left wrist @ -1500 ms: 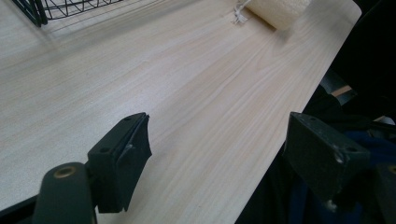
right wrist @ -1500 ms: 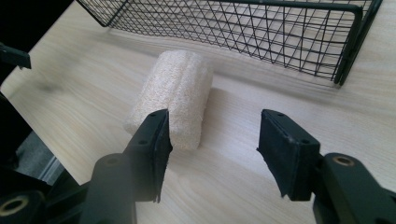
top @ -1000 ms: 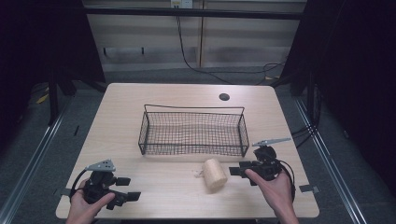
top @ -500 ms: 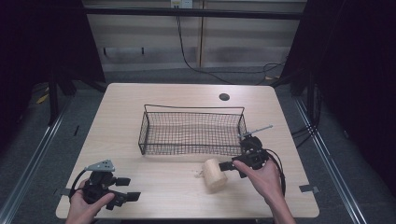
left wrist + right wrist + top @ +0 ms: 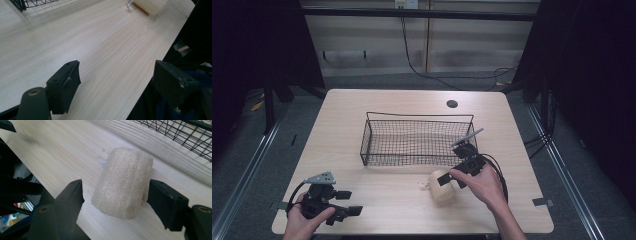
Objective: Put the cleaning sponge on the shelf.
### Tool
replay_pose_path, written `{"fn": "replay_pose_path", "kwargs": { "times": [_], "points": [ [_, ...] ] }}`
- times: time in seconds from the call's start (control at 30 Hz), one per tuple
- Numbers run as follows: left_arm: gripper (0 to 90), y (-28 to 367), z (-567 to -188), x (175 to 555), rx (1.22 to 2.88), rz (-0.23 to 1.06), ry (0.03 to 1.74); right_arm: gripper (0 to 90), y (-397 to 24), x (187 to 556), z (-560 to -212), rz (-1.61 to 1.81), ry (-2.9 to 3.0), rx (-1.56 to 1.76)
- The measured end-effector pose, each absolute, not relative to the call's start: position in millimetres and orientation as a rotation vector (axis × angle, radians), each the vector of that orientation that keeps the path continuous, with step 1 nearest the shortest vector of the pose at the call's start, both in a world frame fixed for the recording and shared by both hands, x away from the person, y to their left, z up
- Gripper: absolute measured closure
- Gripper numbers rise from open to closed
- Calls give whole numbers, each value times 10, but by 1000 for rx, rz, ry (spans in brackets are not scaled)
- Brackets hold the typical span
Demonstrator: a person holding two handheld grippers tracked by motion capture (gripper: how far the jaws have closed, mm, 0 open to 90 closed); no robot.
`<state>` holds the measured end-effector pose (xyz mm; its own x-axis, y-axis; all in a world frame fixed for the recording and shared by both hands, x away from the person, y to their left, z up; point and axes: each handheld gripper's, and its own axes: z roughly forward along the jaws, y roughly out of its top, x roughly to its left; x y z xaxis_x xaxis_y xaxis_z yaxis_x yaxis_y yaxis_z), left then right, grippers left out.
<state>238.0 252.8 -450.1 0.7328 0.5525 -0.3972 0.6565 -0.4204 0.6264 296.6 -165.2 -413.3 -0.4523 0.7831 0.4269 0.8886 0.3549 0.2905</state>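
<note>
Between my right tool's [image 5: 113, 197] spread jaws: fibrous, cylindrical loofah [image 5: 123, 182] on pale woodgrain counter [image 5: 62, 152]; left tool [image 5: 117, 80] agape.

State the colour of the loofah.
Pale beige loofah, seen best in the right gripper view.

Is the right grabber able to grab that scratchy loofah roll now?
Probably yes. The right gripper has its jaws open on either side of the loofah roll, which lies on the table with nothing between them. It only needs to close.
</note>
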Motion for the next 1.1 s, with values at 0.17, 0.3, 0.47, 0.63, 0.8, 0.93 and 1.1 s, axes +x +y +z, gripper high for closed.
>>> {"fn": "replay_pose_path", "kwargs": {
  "times": [0.17, 0.3, 0.47, 0.63, 0.8, 0.93, 1.1],
  "points": [
    [217, 2522, -4512, 2396, 2128, -158, 914, 283, -1601, 3012, -4166, -652, -2413, -1523],
    [217, 2535, -4500, 2395, 2122, -160, 909, 285, -1569, 3059, -4199, -587, -2422, -1529],
    [217, 2509, -4488, 2399, 2126, -166, 903, 314, -1522, 3121, -4237, -540, -2407, -1542],
    [217, 2500, -4498, 2410, 2131, -164, 901, 314, -1469, 3167, -4274, -466, -2410, -1528],
    [217, 2509, -4492, 2412, 2129, -166, 895, 307, -1382, 3215, -4338, -382, -2414, -1525],
    [217, 2499, -4490, 2407, 2133, -167, 892, 297, -1330, 3219, -4358, -359, -2422, -1530],
    [217, 2497, -4491, 2407, 2133, -169, 891, 307, -1286, 3238, -4410, -301, -2435, -1533]
  ]
}}
